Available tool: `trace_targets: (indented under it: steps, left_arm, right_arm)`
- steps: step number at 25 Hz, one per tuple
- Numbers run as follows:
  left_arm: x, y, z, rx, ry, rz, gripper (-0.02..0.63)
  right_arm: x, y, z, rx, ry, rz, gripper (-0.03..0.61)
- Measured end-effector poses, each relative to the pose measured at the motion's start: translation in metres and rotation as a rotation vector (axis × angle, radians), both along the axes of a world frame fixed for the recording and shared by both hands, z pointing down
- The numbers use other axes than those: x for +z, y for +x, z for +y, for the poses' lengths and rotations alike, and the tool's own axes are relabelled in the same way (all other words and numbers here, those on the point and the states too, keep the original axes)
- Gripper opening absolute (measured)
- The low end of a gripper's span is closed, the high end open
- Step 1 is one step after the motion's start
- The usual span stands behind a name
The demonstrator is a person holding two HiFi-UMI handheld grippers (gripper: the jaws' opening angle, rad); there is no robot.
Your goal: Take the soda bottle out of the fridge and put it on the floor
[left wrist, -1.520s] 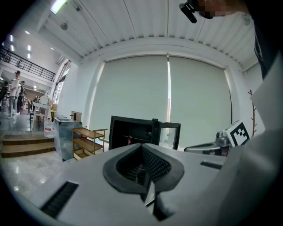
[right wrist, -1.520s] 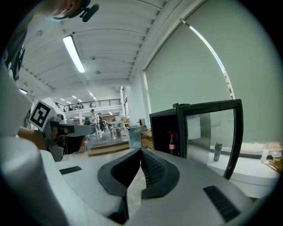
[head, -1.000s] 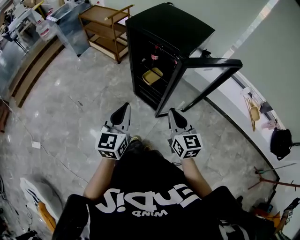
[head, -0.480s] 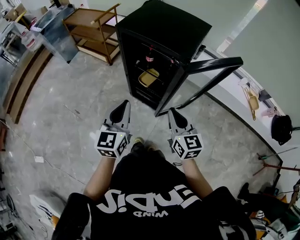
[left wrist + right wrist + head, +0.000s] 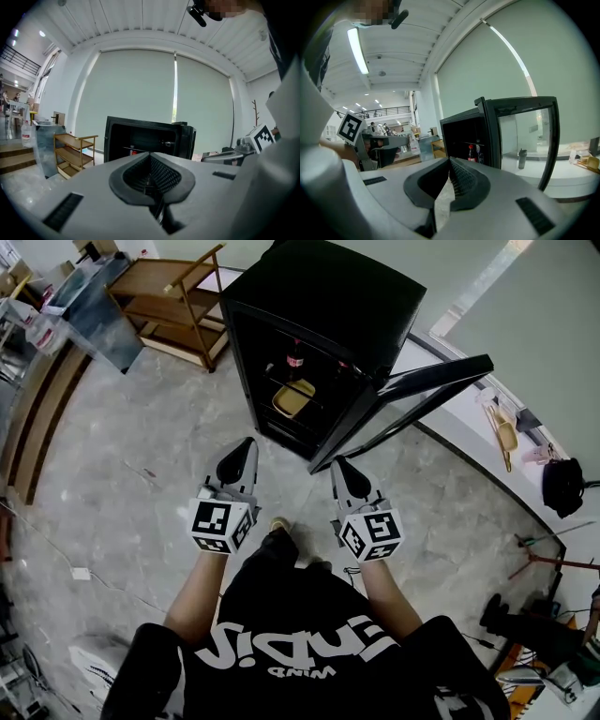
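Observation:
A black fridge (image 5: 319, 306) stands ahead with its glass door (image 5: 412, 395) swung open to the right. The soda bottle (image 5: 294, 359), dark with a red label, stands upright on a shelf inside, above a yellow tray (image 5: 292, 397). It also shows small in the right gripper view as the soda bottle (image 5: 471, 153) inside the fridge (image 5: 464, 136). My left gripper (image 5: 242, 454) and right gripper (image 5: 342, 468) are held side by side over the floor, short of the fridge. Both are shut with nothing between their jaws, as seen on the left gripper (image 5: 151, 157) and the right gripper (image 5: 450, 161).
A wooden shelf cart (image 5: 178, 296) and a metal cabinet (image 5: 94, 315) stand left of the fridge. A white ledge (image 5: 469, 427) with a scoop runs along the right wall, with a black bag (image 5: 561, 488) beyond. Grey marble floor (image 5: 122, 474) lies in front.
The fridge has come a little nearer and shifted left in the head view as the person stepped forward. Both grippers keep the same shut pose.

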State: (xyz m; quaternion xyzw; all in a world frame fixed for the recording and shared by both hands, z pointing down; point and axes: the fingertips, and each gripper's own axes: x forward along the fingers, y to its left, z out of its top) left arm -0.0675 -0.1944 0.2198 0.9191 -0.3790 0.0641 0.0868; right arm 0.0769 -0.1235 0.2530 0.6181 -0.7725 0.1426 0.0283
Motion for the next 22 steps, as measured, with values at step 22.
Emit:
trace_targets:
  steps: [22]
  left_arm:
    - [0.092, 0.027, -0.032, -0.030, 0.033, 0.052, 0.008]
  right_arm:
    - [0.077, 0.007, -0.019, -0.053, 0.045, -0.010, 0.023]
